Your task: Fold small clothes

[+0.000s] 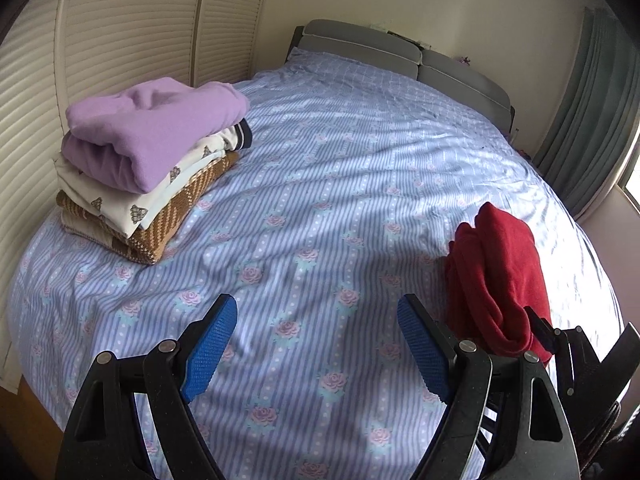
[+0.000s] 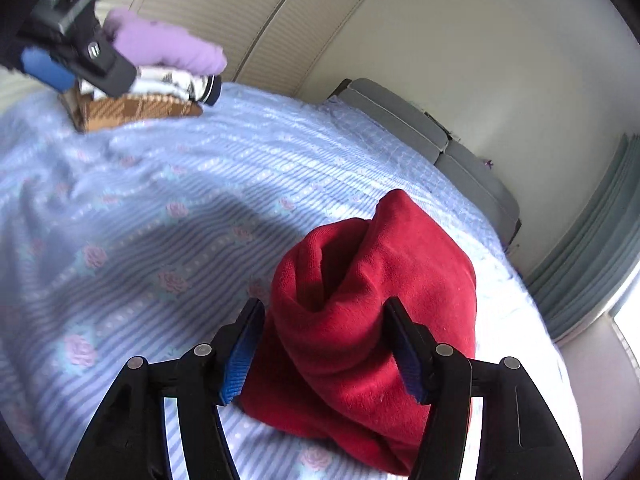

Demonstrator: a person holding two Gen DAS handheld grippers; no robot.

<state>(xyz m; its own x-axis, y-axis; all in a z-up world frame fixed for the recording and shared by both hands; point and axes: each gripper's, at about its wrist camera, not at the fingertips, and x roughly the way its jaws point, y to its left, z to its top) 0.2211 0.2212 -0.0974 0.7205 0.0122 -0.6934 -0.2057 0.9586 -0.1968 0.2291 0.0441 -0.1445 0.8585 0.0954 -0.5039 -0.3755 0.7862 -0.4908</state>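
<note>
Red garment [image 2: 372, 300] is sitting bunched between the right tool's [image 2: 324, 344] spread fingers; left tool [image 1: 316, 344] is hovering open, folded stack [image 1: 148, 168] at ten o'clock.

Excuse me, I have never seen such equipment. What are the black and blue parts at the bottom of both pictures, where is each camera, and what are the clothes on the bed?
Each picture comes from a camera on a hand-held gripping tool, looking along its two blue-padded fingers. The left tool is open over the striped bed sheet, holding nothing. The right tool has its fingers around a bundled red garment; whether they squeeze it is unclear. A folded stack lies near the louvred doors: purple garment on top, white patterned garment under it, brown knit lowest.
</note>
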